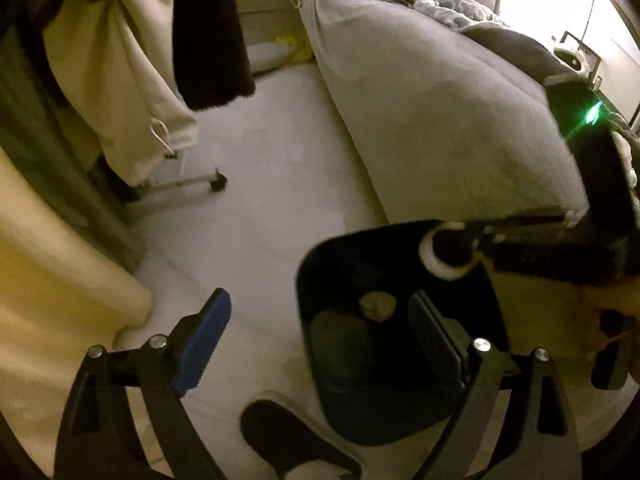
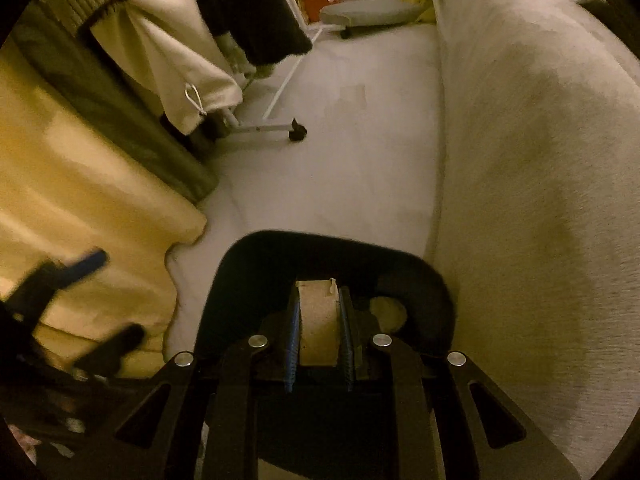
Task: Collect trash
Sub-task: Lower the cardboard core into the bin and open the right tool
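Note:
A black trash bin (image 1: 320, 264) stands on the floor beside the bed; it also shows in the right wrist view (image 2: 320, 248). A crumpled scrap (image 1: 376, 305) lies inside it, also seen in the right wrist view (image 2: 390, 312). My right gripper (image 2: 319, 304) is shut on a cardboard tape roll (image 2: 318, 320) and holds it over the bin's opening. In the left wrist view the roll (image 1: 440, 258) hangs at the bin's far rim. My left gripper (image 1: 324, 332) is open and empty, its right finger over the bin.
A grey bed (image 1: 432, 112) runs along the right. A clothes rack foot with a castor (image 1: 218, 182) and hanging garments (image 1: 132, 68) stand on the left. A yellow curtain (image 2: 80, 200) hangs at the near left. A black slipper (image 1: 288, 436) is below.

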Available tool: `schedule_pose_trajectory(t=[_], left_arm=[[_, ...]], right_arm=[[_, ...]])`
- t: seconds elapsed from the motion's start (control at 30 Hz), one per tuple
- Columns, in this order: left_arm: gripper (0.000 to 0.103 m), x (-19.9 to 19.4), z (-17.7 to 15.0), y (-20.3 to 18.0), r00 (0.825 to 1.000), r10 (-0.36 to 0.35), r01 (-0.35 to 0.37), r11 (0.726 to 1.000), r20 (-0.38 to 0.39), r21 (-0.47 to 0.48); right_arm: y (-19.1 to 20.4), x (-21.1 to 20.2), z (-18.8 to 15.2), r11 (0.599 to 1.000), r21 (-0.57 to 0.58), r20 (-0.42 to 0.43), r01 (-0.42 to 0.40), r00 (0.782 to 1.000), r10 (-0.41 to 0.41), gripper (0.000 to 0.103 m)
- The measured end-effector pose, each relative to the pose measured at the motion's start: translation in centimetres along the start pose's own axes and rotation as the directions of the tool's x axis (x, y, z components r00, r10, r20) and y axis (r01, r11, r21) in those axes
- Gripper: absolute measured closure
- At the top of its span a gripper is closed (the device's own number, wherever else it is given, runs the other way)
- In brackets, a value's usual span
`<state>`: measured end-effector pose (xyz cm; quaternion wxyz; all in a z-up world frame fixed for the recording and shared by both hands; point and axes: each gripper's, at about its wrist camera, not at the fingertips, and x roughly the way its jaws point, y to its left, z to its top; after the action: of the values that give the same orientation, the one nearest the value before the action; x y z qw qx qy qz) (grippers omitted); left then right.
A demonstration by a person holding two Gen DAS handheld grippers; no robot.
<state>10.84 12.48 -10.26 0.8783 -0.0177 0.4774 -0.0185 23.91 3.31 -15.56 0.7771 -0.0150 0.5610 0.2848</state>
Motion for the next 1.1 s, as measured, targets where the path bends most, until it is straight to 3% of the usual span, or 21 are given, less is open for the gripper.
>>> schedule_pose_trajectory(t=[0.23, 0.43, 0.53, 0.63, 0.73, 0.8, 0.83, 0.87, 1.1], left_arm=[[0.004, -3.4, 1.8, 1.1, 0.987, 0.040, -0.037, 0.999, 0.156, -0.021], [0.004, -6.0, 3.1, 1.1, 0.975, 0.034, -0.029, 0.999, 0.218, -0.023], [0.004, -7.1, 3.4, 1.1, 0.973, 0.000, 0.004, 1.000, 0.231, -0.017], [0.004, -8.2, 4.1, 1.3, 0.965, -0.084, 0.094, 0.995, 0.248, -0.029], [0.003, -9.0, 4.4, 0.8, 0.958, -0.105, 0.114, 0.993, 0.265, -0.016], [0.003, -9.4, 4.6, 0.4, 0.959, -0.103, 0.108, 0.994, 0.263, -0.004], [0.003, -9.6, 4.7, 0.2, 0.959, -0.096, 0.100, 0.995, 0.268, 0.000], [0.003, -9.8, 4.8, 0.0, 0.957, -0.095, 0.096, 0.995, 0.275, 0.010], [0.003, -11.1, 5.6, -0.6, 0.943, -0.064, 0.057, 0.998, 0.327, 0.031]], right_arm=[[0.3, 2.5, -1.1, 0.999, -0.021, -0.056, 0.028, 0.998, -0.029, 0.085], [0.6, 4.1, -2.3, 0.999, -0.026, -0.091, 0.019, 0.996, -0.021, 0.085], [0.7, 5.0, -2.7, 0.999, -0.031, -0.104, 0.025, 0.994, -0.028, 0.085], [0.8, 5.9, -3.3, 0.999, -0.036, -0.131, 0.032, 0.991, -0.036, 0.085], [1.0, 6.6, -3.9, 0.998, -0.050, -0.157, 0.042, 0.986, -0.049, 0.085], [1.1, 7.0, -4.3, 0.998, -0.055, -0.175, 0.043, 0.983, -0.052, 0.068], [1.1, 7.1, -4.3, 0.997, -0.055, -0.175, 0.045, 0.983, -0.054, 0.041], [1.2, 6.9, -4.4, 0.997, -0.058, -0.165, 0.048, 0.985, -0.057, 0.035], [2.3, 5.4, -4.0, 0.995, -0.092, -0.127, 0.040, 0.991, -0.052, 0.034]])
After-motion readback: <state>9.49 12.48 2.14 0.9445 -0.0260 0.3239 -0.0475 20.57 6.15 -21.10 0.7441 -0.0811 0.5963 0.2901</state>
